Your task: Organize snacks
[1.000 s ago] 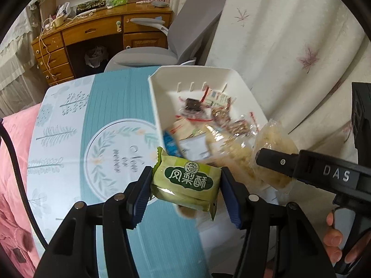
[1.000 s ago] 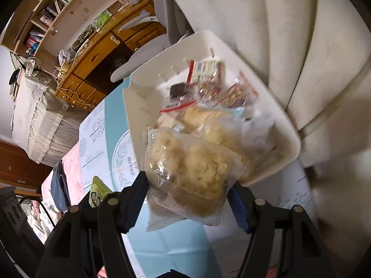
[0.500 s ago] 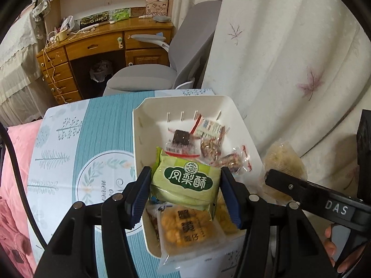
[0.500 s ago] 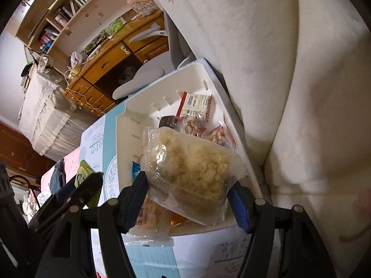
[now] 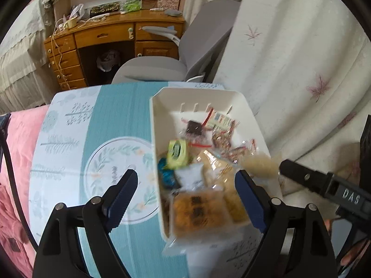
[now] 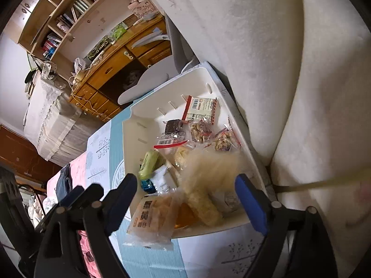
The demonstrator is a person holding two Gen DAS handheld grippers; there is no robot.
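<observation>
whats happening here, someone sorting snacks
A person with a gripper in each hand is putting snack packs into a white bin on a blue-patterned tablecloth. Both the left gripper and right gripper are open and empty above the bin. A green pack and a blurred clear bag of pale snacks sit over the pile. A yellow pack hangs over the bin's near rim.
</observation>
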